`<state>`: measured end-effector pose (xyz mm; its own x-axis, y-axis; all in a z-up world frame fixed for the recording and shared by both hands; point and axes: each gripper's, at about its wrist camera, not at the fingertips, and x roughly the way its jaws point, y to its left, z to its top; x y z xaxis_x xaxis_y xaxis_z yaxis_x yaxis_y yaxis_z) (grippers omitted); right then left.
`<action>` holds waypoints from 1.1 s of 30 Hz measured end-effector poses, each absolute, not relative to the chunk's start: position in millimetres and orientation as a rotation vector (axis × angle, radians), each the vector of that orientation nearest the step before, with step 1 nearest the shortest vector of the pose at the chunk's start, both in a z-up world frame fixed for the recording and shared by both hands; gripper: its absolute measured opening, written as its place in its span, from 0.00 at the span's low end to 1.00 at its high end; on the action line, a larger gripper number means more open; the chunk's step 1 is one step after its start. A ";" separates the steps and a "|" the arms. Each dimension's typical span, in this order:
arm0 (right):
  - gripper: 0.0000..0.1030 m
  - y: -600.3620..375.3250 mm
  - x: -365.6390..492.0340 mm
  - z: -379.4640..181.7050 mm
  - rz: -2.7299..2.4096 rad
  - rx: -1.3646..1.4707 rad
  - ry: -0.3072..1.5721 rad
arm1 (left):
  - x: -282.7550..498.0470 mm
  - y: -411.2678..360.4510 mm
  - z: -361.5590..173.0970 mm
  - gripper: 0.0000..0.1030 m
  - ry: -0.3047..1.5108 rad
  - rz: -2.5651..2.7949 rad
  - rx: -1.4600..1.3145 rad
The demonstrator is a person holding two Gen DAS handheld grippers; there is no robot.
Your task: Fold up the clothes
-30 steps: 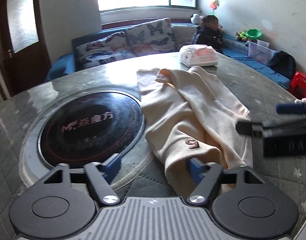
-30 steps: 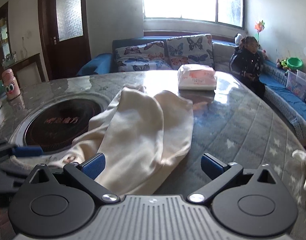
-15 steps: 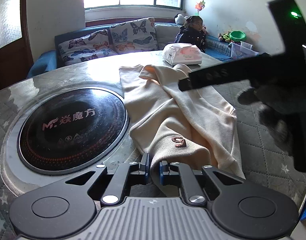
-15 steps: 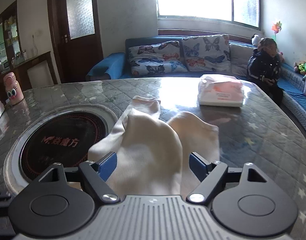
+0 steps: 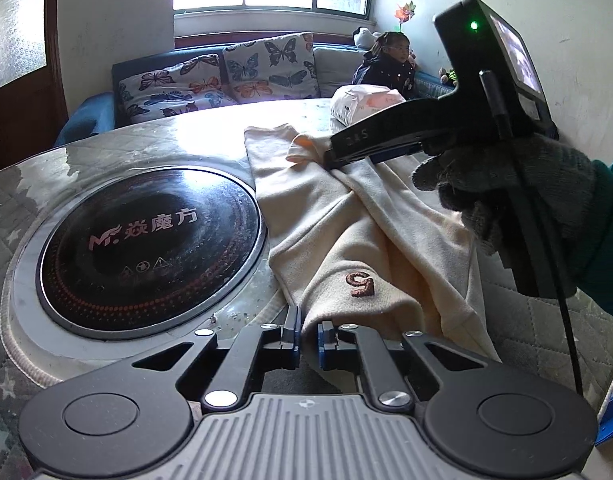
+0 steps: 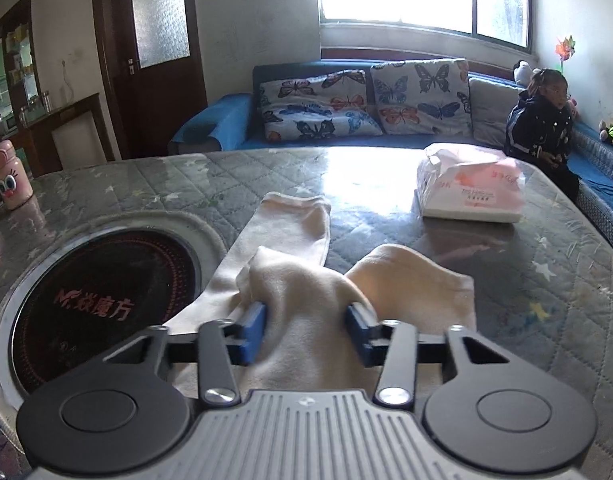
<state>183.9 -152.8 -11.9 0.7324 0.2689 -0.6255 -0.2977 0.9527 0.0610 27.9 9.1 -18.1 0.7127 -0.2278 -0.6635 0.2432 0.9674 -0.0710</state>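
**Both grippers on the cream trousers beside the cooktop**

Nearest, the left gripper [image 5: 307,336] is pinched almost closed on the waist end of the cream trousers [image 5: 346,248], close to the table's near edge. The right gripper [image 6: 305,330], held in a gloved hand [image 5: 506,196], has its blue pads [image 6: 253,330] part-way apart around a bunched fold higher up the garment. The trousers run away across the quilted table cover [image 6: 526,288], their left edge just beside the rim of the round induction cooktop [image 5: 146,248]. Both leg cuffs lie spread at the far end. Beyond them sits a tissue pack [image 6: 470,196], with bare cover to the right. A sofa [image 6: 346,120] and a seated child [image 6: 542,128] lie behind.
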 end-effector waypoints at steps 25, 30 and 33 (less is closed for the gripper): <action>0.02 -322.0 32.1 26.3 -0.062 0.012 0.534 | -49.0 32.7 -3.9 0.05 0.747 -0.359 -0.001; 0.06 -337.4 11.7 11.7 -0.070 -0.003 0.614 | -66.5 31.4 -5.5 0.08 0.792 -0.401 0.022; 0.14 -328.3 12.3 8.8 -0.004 0.004 0.620 | -68.0 34.4 1.2 0.12 0.778 -0.414 0.026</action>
